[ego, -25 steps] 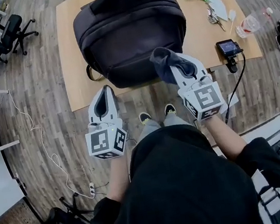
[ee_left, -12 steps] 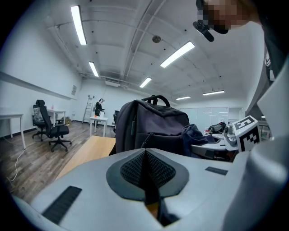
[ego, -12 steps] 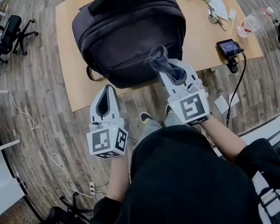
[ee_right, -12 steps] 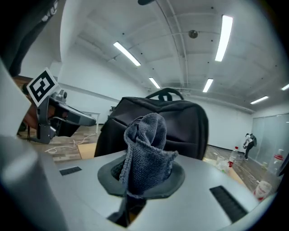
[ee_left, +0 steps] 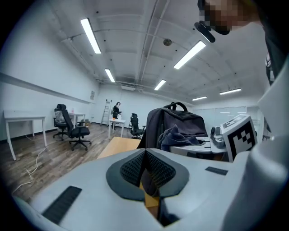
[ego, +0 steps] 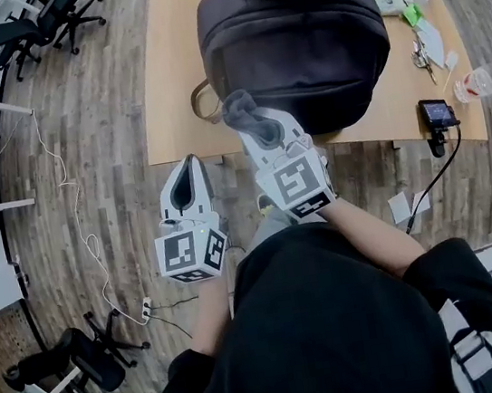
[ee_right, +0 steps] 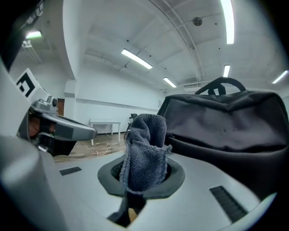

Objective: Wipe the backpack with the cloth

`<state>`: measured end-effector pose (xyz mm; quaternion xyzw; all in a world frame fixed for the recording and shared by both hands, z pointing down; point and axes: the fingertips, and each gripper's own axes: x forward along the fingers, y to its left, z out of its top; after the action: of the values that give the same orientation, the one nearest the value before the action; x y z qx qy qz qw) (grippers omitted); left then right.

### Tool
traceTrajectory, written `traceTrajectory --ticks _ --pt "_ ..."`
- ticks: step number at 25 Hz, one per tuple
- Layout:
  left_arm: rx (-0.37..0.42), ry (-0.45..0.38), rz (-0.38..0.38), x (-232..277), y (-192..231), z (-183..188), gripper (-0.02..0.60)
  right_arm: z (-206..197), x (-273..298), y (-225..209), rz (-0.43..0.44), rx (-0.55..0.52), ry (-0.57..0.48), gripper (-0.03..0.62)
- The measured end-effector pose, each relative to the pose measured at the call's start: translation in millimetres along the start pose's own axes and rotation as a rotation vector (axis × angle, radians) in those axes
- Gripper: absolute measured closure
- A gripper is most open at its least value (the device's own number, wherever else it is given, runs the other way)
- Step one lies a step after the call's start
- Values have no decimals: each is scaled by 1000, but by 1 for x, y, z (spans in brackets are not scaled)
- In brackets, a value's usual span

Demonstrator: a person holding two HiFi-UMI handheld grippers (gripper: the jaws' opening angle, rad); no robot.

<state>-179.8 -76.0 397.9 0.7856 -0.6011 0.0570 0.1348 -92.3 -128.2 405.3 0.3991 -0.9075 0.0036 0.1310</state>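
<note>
I'm looking into an open office with a wood-plank floor, swivel chairs off to one side, and a pale wooden desk (ego: pixel 171 92) in front of me. The backpack (ego: pixel 295 37) lies flat across the middle of the desk, with its handle toward the far edge and its base close to the near edge. Small clutter sits along the right edge. My right gripper (ego: pixel 252 129) pinches the grey cloth (ego: pixel 242 109), a bunch of it standing up past the jaws, and holds it at the backpack's near-left corner. I cannot tell whether the fabric actually touches the bag. My left gripper (ego: pixel 190 163) has its jaws pressed together on nothing, short of the desk's near edge and above the floor. As I read it, the cloth is in hand and brought to the bag, but the wiping has barely begun. The top panel and sides all seem left to cover.
</note>
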Motion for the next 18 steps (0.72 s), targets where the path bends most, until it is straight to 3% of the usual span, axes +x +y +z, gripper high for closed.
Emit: traceTrajectory --ticks 3,8,18 --pt "-13 -3 20 -9 15 0 565 0 6 15 38 23 6 554" --pt "-19 12 -26 -3 6 -5 566 -26 -4 29 53 7 90 554" --pt "19 45 -216 48 -65 -13 566 -55 -106 -89 -267 -16 120 554"
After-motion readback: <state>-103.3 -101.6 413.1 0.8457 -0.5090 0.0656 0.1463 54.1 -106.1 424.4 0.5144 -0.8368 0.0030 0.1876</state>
